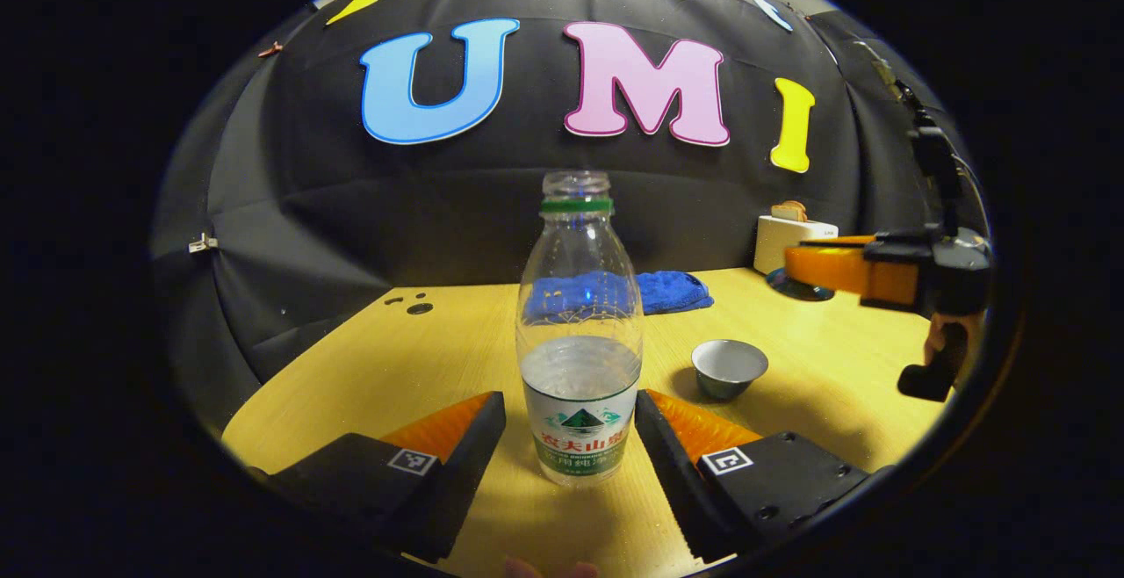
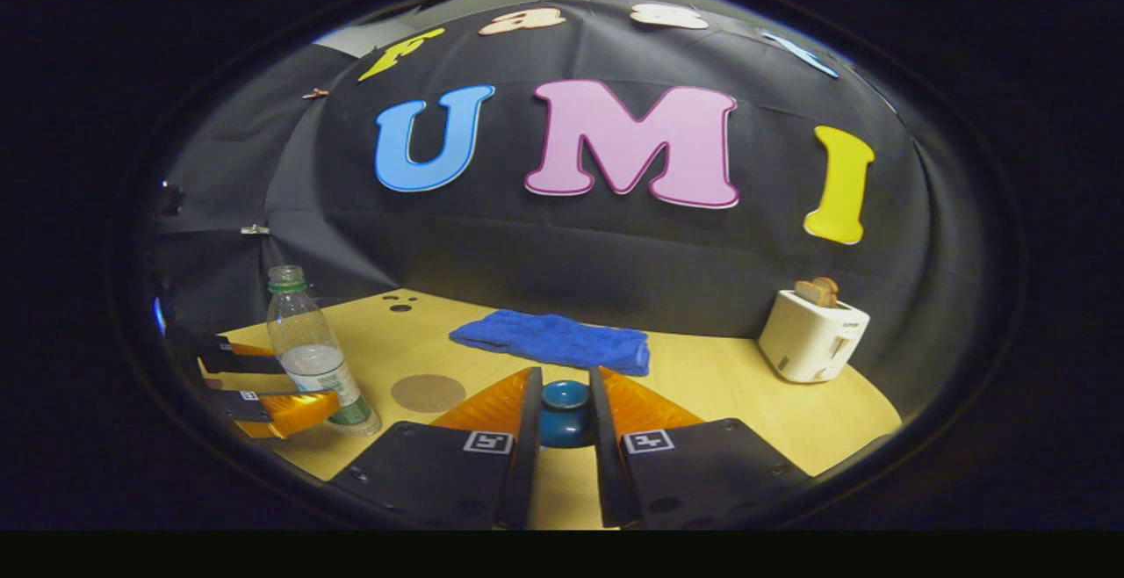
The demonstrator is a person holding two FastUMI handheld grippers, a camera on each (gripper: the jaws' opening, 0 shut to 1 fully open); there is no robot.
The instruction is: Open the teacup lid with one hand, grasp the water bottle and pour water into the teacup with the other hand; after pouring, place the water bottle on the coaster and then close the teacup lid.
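A clear, uncapped water bottle (image 1: 580,358) with a green neck ring stands on the wooden table (image 1: 439,358), about a third full. My left gripper (image 1: 571,402) is open, one finger on each side of the bottle's base and close to it. The small grey teacup (image 1: 727,367) sits open to the bottle's right. In the right gripper view, my right gripper (image 2: 565,389) is shut on the blue teacup lid (image 2: 565,407), held above the table. The bottle (image 2: 312,354) and left gripper (image 2: 263,382) appear at the left there, with the round brown coaster (image 2: 428,393) beside them. The right gripper (image 1: 795,263) hovers at the far right.
A folded blue towel (image 2: 553,339) lies at the back of the table near the wall. A white toaster (image 2: 812,332) with toast in it stands at the back right. Small dark holes (image 2: 401,301) mark the tabletop at the back left.
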